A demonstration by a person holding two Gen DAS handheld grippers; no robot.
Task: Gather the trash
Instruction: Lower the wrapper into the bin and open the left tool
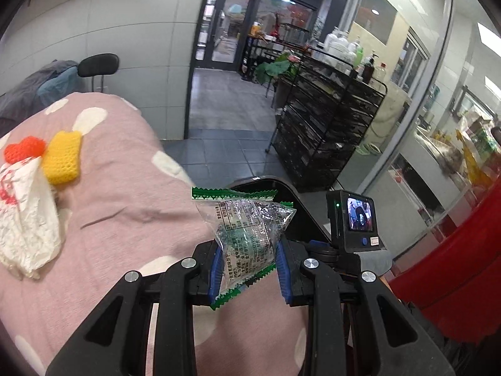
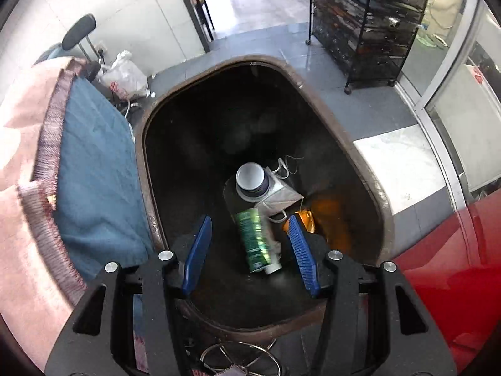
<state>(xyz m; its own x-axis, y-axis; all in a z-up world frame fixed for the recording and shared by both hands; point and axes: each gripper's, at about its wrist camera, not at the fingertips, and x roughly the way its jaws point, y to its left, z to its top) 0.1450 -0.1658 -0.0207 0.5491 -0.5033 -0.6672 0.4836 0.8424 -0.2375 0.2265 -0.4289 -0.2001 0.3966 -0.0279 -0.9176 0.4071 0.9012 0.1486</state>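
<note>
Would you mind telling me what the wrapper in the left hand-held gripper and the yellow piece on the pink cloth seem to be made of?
The wrapper looks like thin clear plastic film: glossy, crinkled, see-through, with printed text and green zigzag-cut sealed edges. The yellow piece looks like soft foam netting, matte with a regular mesh of holes, probably fruit packing foam, though it may be knitted. The pink cloth under it appears woven and matte.

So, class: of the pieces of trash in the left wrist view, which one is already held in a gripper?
The clear wrapper with green zigzag edges, clamped in the left gripper. The crumpled white paper and yellow foam net lie loose on the pink cloth.
</note>
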